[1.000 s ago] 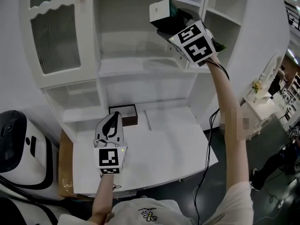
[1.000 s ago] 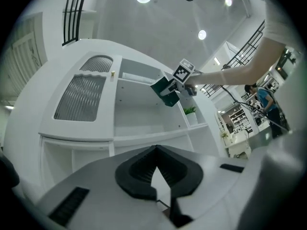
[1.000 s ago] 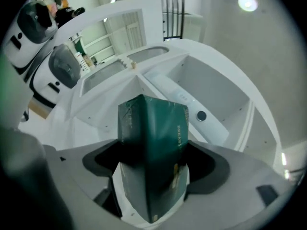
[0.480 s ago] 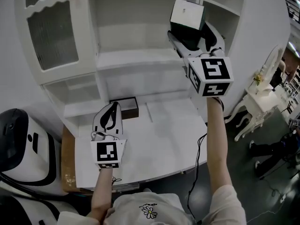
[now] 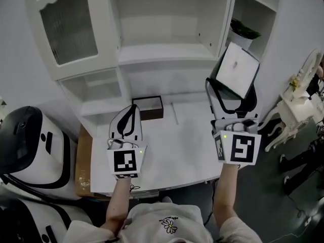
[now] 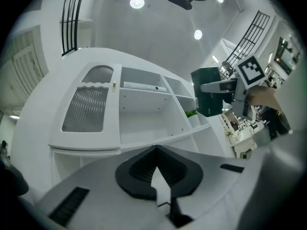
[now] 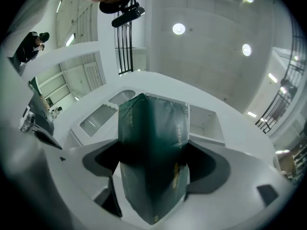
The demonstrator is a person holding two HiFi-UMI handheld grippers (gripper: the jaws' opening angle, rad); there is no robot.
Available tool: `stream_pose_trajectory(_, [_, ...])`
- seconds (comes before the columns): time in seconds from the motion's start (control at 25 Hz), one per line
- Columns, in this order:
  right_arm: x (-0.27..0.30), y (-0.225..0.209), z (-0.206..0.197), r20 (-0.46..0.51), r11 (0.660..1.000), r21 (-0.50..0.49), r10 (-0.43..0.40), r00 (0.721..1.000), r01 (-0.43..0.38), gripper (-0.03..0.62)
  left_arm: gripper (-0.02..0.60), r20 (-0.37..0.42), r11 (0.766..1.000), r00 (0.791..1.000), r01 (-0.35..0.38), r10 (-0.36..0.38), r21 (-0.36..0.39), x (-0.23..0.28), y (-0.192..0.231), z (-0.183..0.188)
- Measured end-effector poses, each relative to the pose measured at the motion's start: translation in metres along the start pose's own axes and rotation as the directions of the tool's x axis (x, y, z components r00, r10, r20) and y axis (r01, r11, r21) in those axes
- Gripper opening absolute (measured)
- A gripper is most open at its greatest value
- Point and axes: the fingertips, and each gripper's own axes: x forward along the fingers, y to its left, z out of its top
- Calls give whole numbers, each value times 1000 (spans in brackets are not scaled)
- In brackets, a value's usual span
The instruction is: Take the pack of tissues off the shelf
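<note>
The right gripper (image 7: pixel 153 169) has its jaws spread wide, pads pressing both sides of the pack of tissues (image 7: pixel 152 143). The dark green soft pack stands upright between them, its top reaching past the fingertips. It hangs in the air, off the shelf unit (image 5: pixel 167 52), whose right-hand cubbies and potted plant (image 5: pixel 244 32) lie just beyond it. Under the gripper is the white desk top (image 5: pixel 187 146), its front edge near the marker cube. To the gripper's left there is bare desk. Farther left, the left gripper (image 5: pixel 129 124) hovers over the desk, jaws together and empty, a small dark box (image 5: pixel 147 108) just past its tip.
</note>
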Motion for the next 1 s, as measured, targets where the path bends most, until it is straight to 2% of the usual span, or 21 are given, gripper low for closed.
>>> stream_pose_trajectory(0.12, [-25, 13, -12, -24, 999, 49, -19, 1000, 20, 433, -2, -4, 999, 999, -41, 40, -31, -8, 6, -4])
stream_pose_trajectory(0.24, [-46, 27, -27, -70, 993, 111, -22, 997, 30, 433, -2, -11, 998, 999, -51, 50, -49, -16, 3, -9])
stream_pose_trajectory(0.48, [-72, 65, -56, -126, 981, 193, 35, 991, -10, 433, -2, -27, 994, 996, -83, 82, -68, -30, 1, -26])
stream_pose_trajectory(0.68, [-86, 80, -72, -165, 965, 262, 43, 985, 2, 432, -2, -34, 994, 996, -80, 78, -72, -36, -4, -32])
stream_pose_trajectory(0.84, [-88, 85, -82, -163, 938, 345, 57, 985, 3, 431, -2, -44, 994, 997, -74, 71, -74, -34, -6, -31])
stream_pose_trajectory(1.0, [-86, 87, -87, -173, 942, 336, 60, 983, 2, 431, -2, -41, 994, 997, -71, 68, -81, -31, -7, -26])
